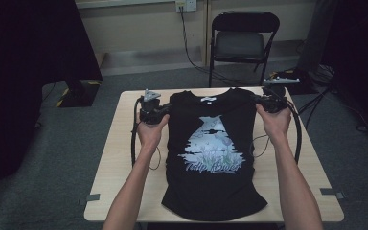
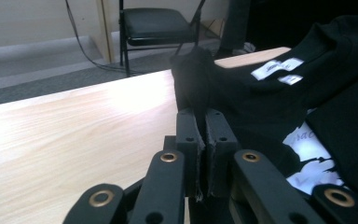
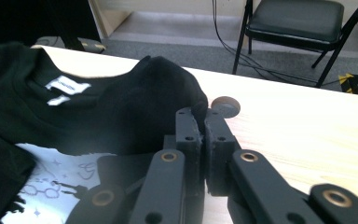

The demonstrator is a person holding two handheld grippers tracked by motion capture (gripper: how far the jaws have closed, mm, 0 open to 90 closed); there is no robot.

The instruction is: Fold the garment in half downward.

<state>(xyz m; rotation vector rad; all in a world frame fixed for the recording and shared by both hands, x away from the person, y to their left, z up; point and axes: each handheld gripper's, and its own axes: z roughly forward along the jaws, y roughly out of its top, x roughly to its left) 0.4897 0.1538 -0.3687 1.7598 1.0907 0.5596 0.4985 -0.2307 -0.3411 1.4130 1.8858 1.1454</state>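
We have the black T-shirt [image 1: 213, 158] lying face up along the middle of the bench [image 1: 120, 158], its collar toward the far edge and its hem near the near edge, with the pale print on the chest showing. The left tool [image 1: 159, 111] is pinching the shoulder fabric at the far left of the shirt, and in the left gripper view a thin fold of black cloth [image 2: 196, 88] stands between the two pressed jaws. The right tool [image 1: 264, 102] is pinching the other shoulder near the far right corner of the bench, and the right gripper view shows the cloth [image 3: 168, 88] bunched just ahead of its closed jaws. We judge that the step in hand is a fold that starts from the shoulders. To do it well, we should raise both shoulders evenly, keep the cloth between them lightly stretched so that the collar does not sag, and carry both sides toward the hem together. Only a little fabric is caught, so a quick pull could let it slip out.
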